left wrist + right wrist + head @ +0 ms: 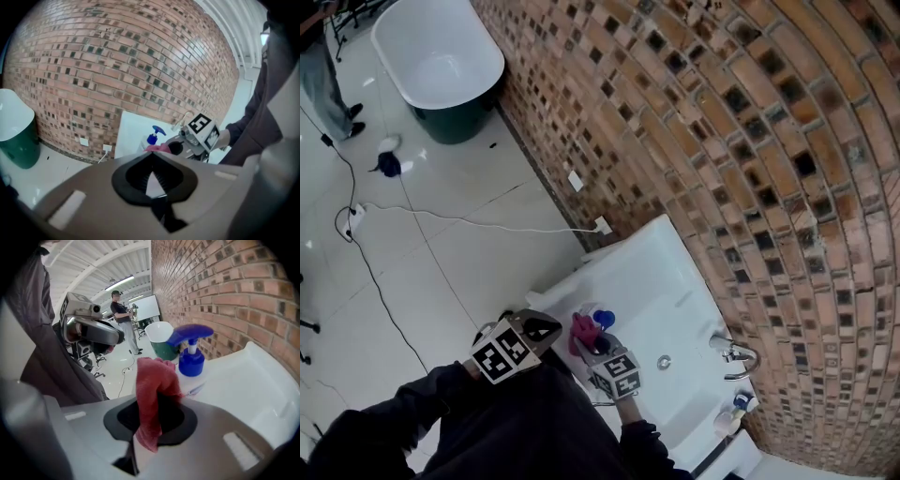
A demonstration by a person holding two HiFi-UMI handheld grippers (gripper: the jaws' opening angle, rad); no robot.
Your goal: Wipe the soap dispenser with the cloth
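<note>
The soap dispenser (601,320), a clear bottle with a blue pump (189,348), stands at the near left corner of the white sink (675,281). My right gripper (592,343) is shut on a pink-red cloth (152,394), which bunches up between the jaws and sits just left of the bottle, close against it. The left gripper view shows the cloth (159,148) below the blue pump (153,136). My left gripper (534,336) hangs left of the sink, its jaws shut with nothing in them (151,176).
A brick wall (722,141) runs behind the sink. A chrome faucet (734,357) and a small bottle (733,413) sit at the sink's right end. On the tiled floor lie a white cable (469,222) and a bathtub (441,56). A person (121,315) stands far off.
</note>
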